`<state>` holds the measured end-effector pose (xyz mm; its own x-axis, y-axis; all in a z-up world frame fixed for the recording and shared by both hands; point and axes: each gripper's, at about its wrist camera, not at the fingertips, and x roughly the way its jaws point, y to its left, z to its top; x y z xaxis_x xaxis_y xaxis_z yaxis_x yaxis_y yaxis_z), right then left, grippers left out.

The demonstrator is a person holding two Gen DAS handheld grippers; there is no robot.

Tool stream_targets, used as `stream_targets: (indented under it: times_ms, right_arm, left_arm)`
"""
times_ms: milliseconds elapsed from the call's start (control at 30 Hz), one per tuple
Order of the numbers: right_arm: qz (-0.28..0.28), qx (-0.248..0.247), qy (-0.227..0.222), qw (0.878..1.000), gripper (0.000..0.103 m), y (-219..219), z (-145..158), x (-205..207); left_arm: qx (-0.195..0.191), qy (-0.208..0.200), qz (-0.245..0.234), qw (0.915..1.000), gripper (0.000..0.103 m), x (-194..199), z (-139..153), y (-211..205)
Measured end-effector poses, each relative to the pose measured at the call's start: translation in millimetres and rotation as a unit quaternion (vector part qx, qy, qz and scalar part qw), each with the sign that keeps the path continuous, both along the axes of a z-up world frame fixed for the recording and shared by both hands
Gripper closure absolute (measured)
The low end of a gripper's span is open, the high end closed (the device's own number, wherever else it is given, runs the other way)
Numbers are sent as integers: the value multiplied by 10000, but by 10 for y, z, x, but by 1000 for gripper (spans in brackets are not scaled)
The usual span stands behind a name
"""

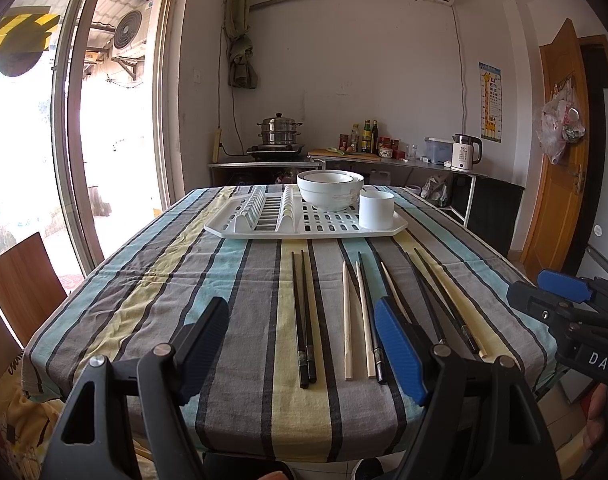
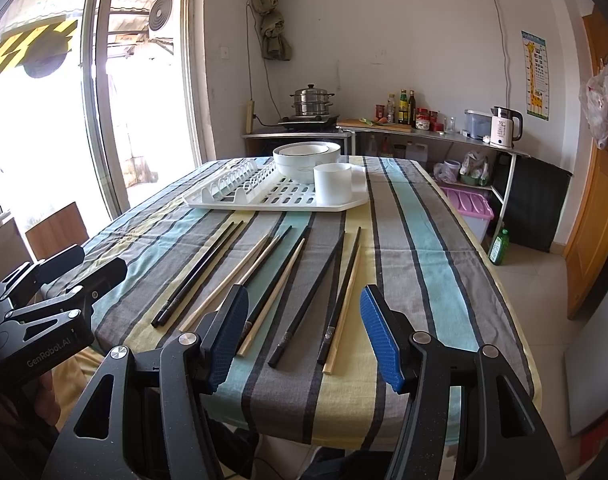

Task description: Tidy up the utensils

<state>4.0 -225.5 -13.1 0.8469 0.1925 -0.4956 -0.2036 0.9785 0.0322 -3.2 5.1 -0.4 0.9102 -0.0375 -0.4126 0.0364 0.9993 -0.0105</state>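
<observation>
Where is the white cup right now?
The white cup stands on the near right corner of the white dish rack, just right of the stacked white bowls, at the far end of the striped table beyond the chopsticks.

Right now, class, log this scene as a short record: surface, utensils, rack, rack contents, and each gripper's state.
surface: table with striped cloth
utensils: black chopsticks and wooden chopsticks, lying loose on the cloth, near edge
rack: white dish rack, far side of the table, beyond the chopsticks
rack contents: stacked white bowls; white cup
left gripper: open, holding nothing
right gripper: open, holding nothing
</observation>
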Motion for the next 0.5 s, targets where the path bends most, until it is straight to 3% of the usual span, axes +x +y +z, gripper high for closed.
stream_targets:
  times_ms: [500]
  right_arm:
    - [28, 5, 13, 10000, 44, 24, 11, 24]
  left_arm:
    - [8, 57, -69, 10000, 25, 37, -16, -24]
